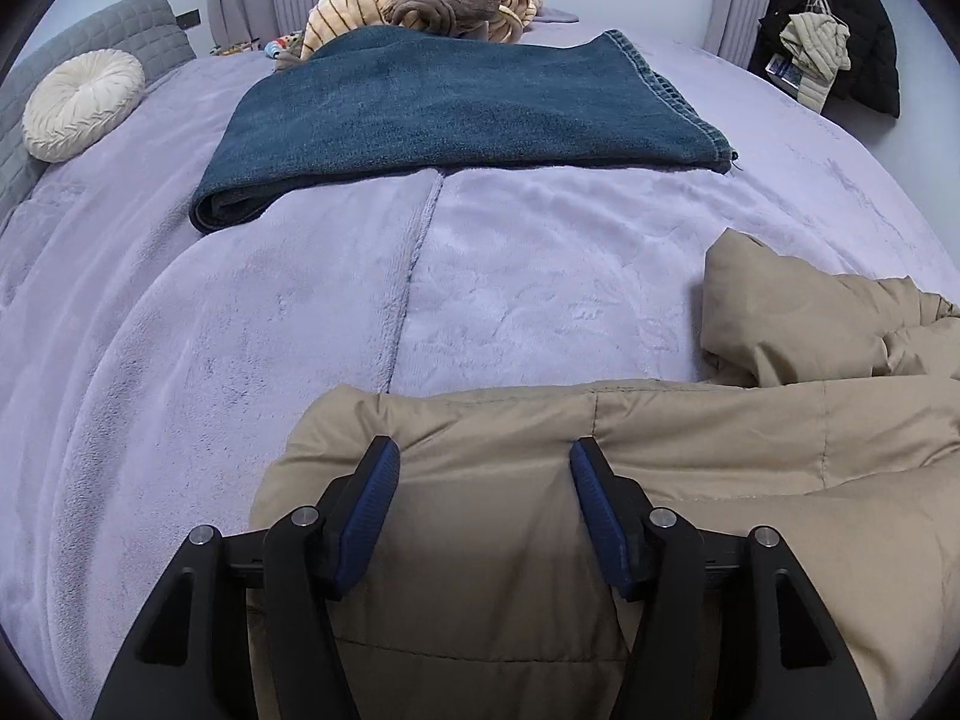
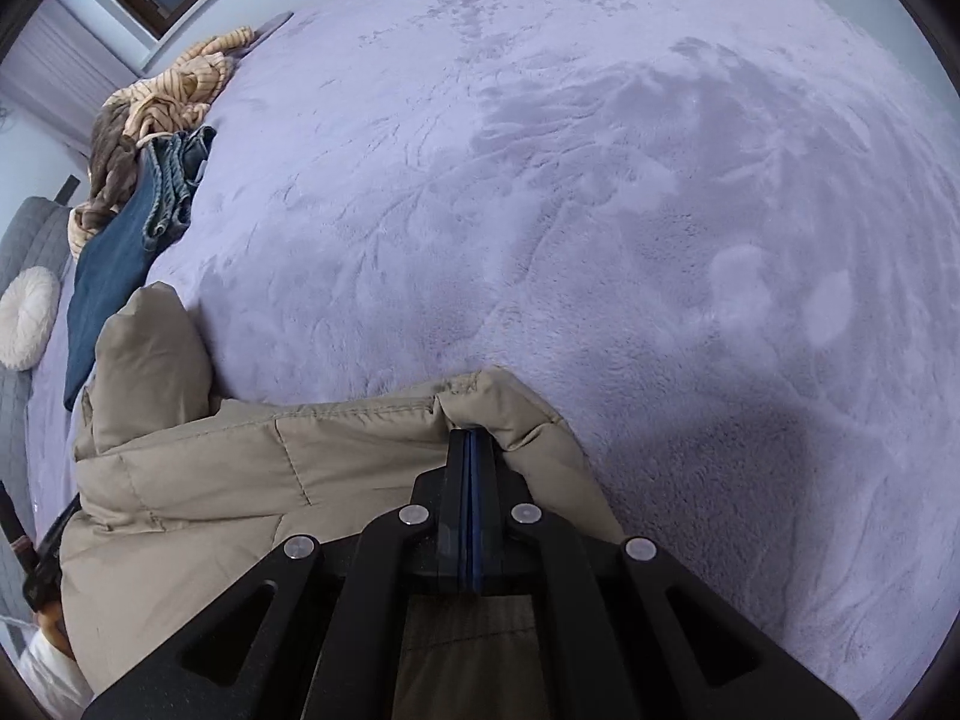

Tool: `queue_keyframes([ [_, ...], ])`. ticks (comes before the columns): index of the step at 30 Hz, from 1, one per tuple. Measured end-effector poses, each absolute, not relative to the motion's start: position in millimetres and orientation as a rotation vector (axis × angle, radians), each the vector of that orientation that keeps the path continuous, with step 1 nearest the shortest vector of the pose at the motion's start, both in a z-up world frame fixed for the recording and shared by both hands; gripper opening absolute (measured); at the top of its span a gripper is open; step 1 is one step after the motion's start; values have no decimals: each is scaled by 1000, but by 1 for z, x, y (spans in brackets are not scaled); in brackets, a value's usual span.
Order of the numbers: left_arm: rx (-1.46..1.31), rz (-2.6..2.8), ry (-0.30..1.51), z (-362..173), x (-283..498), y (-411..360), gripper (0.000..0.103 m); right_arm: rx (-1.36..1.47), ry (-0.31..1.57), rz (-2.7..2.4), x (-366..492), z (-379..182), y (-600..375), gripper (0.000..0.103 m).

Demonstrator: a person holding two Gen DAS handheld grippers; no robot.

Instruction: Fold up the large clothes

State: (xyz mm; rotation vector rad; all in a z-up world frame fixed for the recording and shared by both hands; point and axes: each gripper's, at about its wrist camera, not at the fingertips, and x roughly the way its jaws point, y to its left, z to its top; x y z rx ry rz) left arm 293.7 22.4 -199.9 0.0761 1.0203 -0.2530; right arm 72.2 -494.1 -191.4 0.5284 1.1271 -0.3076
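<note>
A tan padded jacket (image 1: 660, 480) lies along the near edge of a bed covered in a pale lilac fleece blanket (image 1: 240, 360).

In the left wrist view, the left gripper (image 1: 485, 459) points down at the jacket's top edge. Its jaws stand apart, the blue pads (image 1: 375, 510) on either side of a puffed panel of jacket without pressing it. Only this view shows the far side of the room: a folded dark blue denim garment (image 1: 450, 114) lying flat farther up the bed, a heap of striped and brown clothes (image 1: 432, 0) behind it, a round cream cushion (image 1: 81, 102) against a grey quilted headboard (image 1: 108, 30), grey curtains, and dark and cream coats (image 1: 834, 48) hanging at the right.

The right wrist view looks steeply down at another corner of the jacket (image 2: 240, 480). The right gripper (image 2: 474, 438) has its jaws together, clamped on a pinch of the jacket's edge, which bunches up around the tips. Only here does the wide bare stretch of blanket (image 2: 600, 180) to the right show, marked with brushed streaks. The denim (image 2: 120, 264) and the clothes heap (image 2: 174, 96) appear small and tilted at the left edge.

Neither gripper appears in the other's view. The jacket's lower part is cut off by both frames — its full shape cannot be made out. A dark object at the lower left of the right view is too small to identify.
</note>
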Motion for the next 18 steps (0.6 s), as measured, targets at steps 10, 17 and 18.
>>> queue_keyframes([
  [10,-1,-189,1051,-162,272,56,65,529,1097,-324,45,-138,-473,32],
  [17,-12,-149,1091,-142,222,76,79,568,1076,-304,1,-109,-442,51],
  [18,-15,-155,1095,-141,214,77,79,579,1074,-300,-8,-108,-438,53],
])
